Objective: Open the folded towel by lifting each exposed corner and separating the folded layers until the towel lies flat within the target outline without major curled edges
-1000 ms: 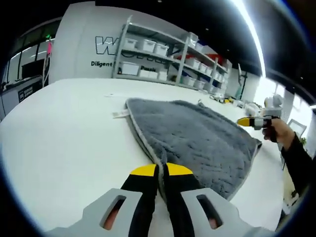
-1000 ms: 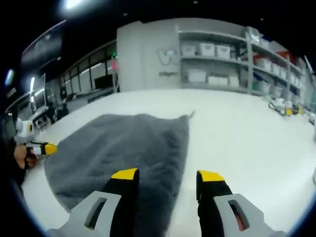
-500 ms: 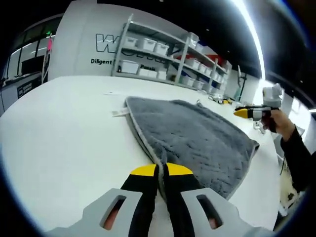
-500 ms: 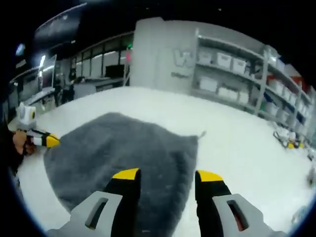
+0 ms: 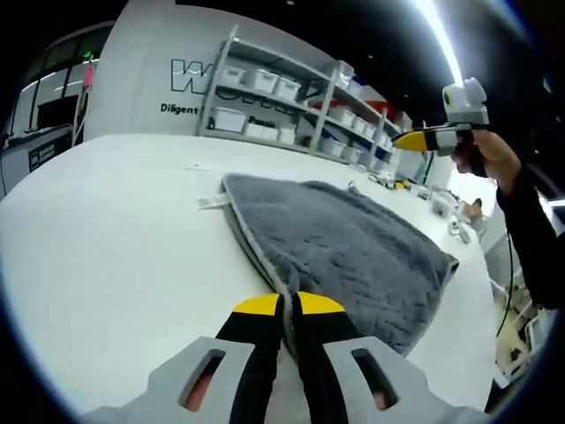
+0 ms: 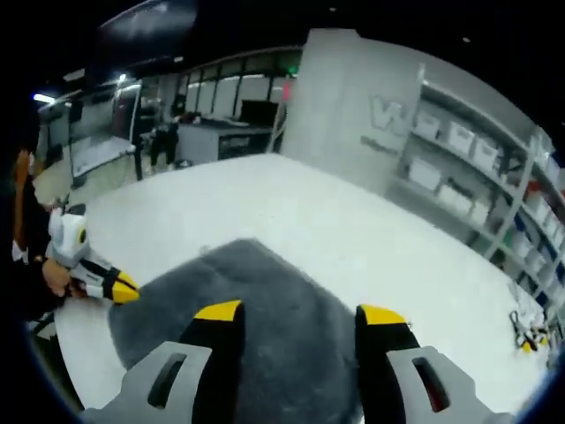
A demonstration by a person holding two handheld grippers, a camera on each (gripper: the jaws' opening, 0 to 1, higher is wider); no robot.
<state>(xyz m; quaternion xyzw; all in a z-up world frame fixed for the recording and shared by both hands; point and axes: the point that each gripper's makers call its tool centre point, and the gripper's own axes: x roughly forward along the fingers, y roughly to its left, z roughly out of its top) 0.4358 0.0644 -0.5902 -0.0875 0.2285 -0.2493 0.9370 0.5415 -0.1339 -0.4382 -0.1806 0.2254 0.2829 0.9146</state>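
Left gripper view: we see the grey towel [image 5: 340, 252] spread on the white table [image 5: 115, 238], running from 6 o'clock up toward 1 o'clock, with our left gripper [image 5: 287, 309] clenched on its near edge at 6 o'clock, the 2 yellow-tipped jaws pressed together over the hem. The right gripper [image 5: 415, 140] is held high above the table at 2 o'clock, well apart from the cloth.

Right gripper view: our right gripper [image 6: 300, 311] is released, its 2 jaws parted with nothing between them; the towel [image 6: 265, 327] lies below at 6 o'clock, and the left gripper [image 6: 119, 287] sits at its edge at 8 o'clock.

We judge the step to be anchoring 1 edge while the free tongs reposition. No target outline is visible. The next move calls for lowering the right gripper onto an exposed corner, nipping only the top layer.
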